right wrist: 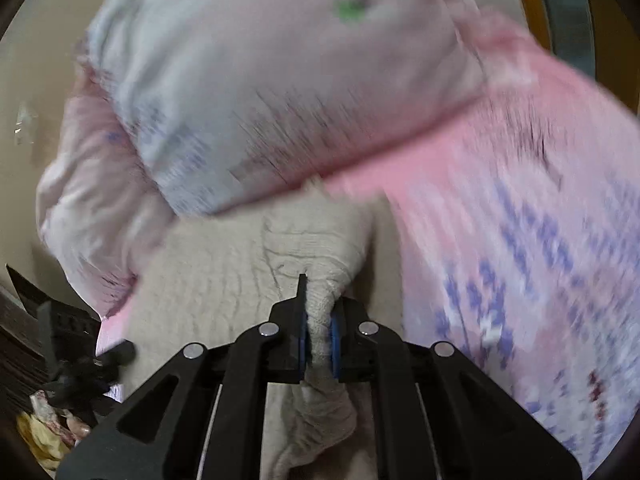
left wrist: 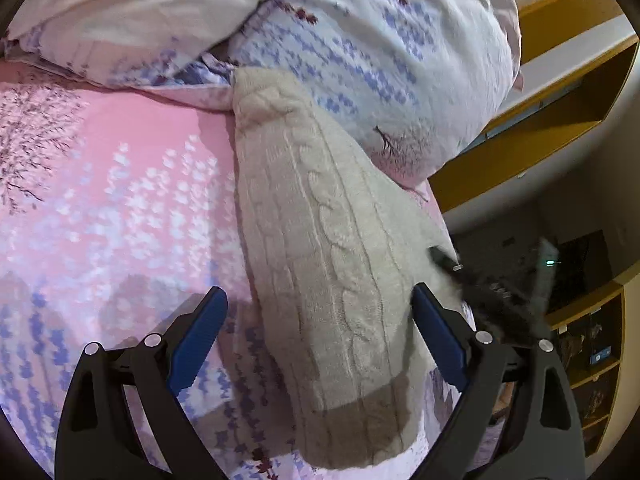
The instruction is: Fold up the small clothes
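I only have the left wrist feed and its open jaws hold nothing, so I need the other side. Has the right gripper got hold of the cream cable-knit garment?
Observer: Yes. The right gripper is shut on a bunched fold of the cream cable-knit garment.
Operator: Which part of it?
Observer: Hard to say; the knit is gathered between the blue pads, with more hanging below them.
Operator: What lies ahead of it?
Observer: A pale floral pillow, beside the pink floral bedsheet.
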`<state>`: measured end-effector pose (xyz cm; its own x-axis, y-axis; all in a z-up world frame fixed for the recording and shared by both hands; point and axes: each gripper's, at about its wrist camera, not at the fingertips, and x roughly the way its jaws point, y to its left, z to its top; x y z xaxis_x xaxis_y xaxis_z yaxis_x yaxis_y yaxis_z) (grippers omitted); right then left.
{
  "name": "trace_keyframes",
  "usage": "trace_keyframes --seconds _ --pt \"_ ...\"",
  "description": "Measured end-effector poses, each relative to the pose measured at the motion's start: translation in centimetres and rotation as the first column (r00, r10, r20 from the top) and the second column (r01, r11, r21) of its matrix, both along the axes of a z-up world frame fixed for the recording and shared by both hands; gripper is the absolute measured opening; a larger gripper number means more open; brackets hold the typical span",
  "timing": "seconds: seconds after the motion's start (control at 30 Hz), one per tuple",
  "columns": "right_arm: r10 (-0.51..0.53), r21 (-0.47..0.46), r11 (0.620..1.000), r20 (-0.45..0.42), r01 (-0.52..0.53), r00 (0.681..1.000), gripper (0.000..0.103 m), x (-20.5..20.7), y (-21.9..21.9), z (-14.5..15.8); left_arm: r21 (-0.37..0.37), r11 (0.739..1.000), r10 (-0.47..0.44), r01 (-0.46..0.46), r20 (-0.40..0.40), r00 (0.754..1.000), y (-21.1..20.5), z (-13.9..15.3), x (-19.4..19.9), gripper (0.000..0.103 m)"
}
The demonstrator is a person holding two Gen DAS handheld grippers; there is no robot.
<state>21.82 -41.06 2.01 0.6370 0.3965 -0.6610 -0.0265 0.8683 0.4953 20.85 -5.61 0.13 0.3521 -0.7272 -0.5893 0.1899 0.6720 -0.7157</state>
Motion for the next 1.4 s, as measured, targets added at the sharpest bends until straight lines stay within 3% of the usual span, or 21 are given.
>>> trace_keyframes --seconds 0.1,0.2,0.23,0.27,0.33,0.43,0.53,0.6,0.67,0.7,0.8,0.87,0.93,1.03,1.1,1.17,1.23,1.33,1.4 --pt "0.007 -0.014 1.000 0.018 -0.007 1.000 0.010 0.2 0.3 0.1 -0.003 1.000 -0.002 0.002 -0.013 1.000 -0.4 -0.3 0.0 0.093" --pt "0.021 0.017 1.000 0.006 -0.021 1.000 0.033 -0.4 -0.1 1.2 -0.007 1.000 0.000 0.000 -0.021 1.000 -0.3 -0.4 -0.2 0.093" --pt "0.026 0.038 0.999 0.012 -0.026 1.000 0.046 -1.2 -0.5 1.6 -0.008 1.000 -0.002 0.002 -0.022 1.000 -0.3 -0.5 -0.3 0.093" --pt "0.039 0.059 0.997 0.022 -0.040 0.999 0.049 -2.1 -0.8 1.9 -0.008 1.000 -0.002 0.002 -0.023 1.000 -0.3 -0.5 -0.3 0.093" --pt "0.079 0.109 0.991 0.025 -0.081 0.997 0.049 -4.4 -1.2 2.2 -0.012 1.000 -0.006 0.006 -0.024 1.000 -0.3 -0.6 -0.3 0.090" --pt "0.108 0.133 0.985 0.009 -0.108 0.994 0.050 -6.8 -1.4 1.9 -0.027 1.000 -0.011 0.010 -0.026 1.000 -0.7 -0.6 -0.5 0.076" --pt "0.139 0.146 0.980 -0.033 -0.133 0.990 0.049 -7.7 -0.9 0.8 -0.032 0.999 0.001 -0.002 -0.042 0.999 -1.1 -0.9 -1.0 0.071" --pt "0.147 0.106 0.985 -0.074 -0.138 0.986 0.049 -7.6 0.2 -0.1 -0.021 1.000 0.010 -0.011 -0.039 0.999 -1.3 -1.0 -1.4 0.068" --pt "0.155 0.094 0.985 -0.095 -0.146 0.983 0.012 -7.2 1.4 -1.0 -0.019 0.999 0.026 -0.027 -0.035 0.999 -1.3 -1.2 -1.8 0.063" --pt "0.152 0.078 0.986 -0.094 -0.145 0.984 0.012 -7.0 1.8 -0.9 -0.014 0.999 0.034 -0.034 -0.033 0.999 -1.3 -1.2 -1.9 0.061" --pt "0.108 -0.023 0.994 0.057 -0.106 0.993 0.008 -7.6 1.9 3.1 -0.031 0.998 0.053 -0.055 -0.049 0.997 -1.0 -1.3 -2.2 0.057" --pt "0.103 -0.055 0.994 0.157 -0.096 0.982 0.008 -8.4 1.8 6.1 -0.054 0.997 0.055 -0.058 -0.052 0.997 -1.0 -1.3 -2.6 0.054" --pt "0.128 -0.133 0.986 0.184 -0.104 0.975 0.008 -9.1 2.5 7.4 -0.061 0.996 0.056 -0.059 -0.043 0.997 -1.0 -1.2 -3.0 0.050" --pt "0.113 -0.220 0.971 0.063 -0.097 0.992 0.008 -8.4 2.8 4.2 -0.065 0.995 0.075 -0.079 -0.059 0.995 -1.0 -1.6 -3.5 0.045" --pt "0.099 -0.180 0.978 -0.022 -0.102 0.995 0.009 -7.7 1.9 1.5 -0.083 0.994 0.061 -0.068 -0.090 0.994 -1.0 -2.3 -3.9 0.039" --pt "0.098 -0.113 0.988 -0.053 -0.103 0.994 0.013 -7.5 1.0 0.3 -0.051 0.997 0.054 -0.057 -0.063 0.997 -1.1 -2.1 -4.3 0.041" --pt "0.091 -0.060 0.994 -0.019 -0.092 0.996 0.020 -7.4 0.2 1.4 -0.038 0.998 0.053 -0.055 -0.057 0.997 -1.0 -1.7 -4.2 0.051" --pt "0.033 -0.064 0.998 0.053 -0.029 0.998 0.054 -6.6 -0.9 3.6 -0.045 0.995 0.086 -0.089 -0.063 0.994 -0.3 -1.3 -3.4 0.069" --pt "0.018 -0.031 0.999 0.064 -0.016 0.998 0.055 -4.7 -1.8 3.8 -0.024 0.992 0.125 -0.127 -0.058 0.990 0.1 -1.0 -2.7 0.078"
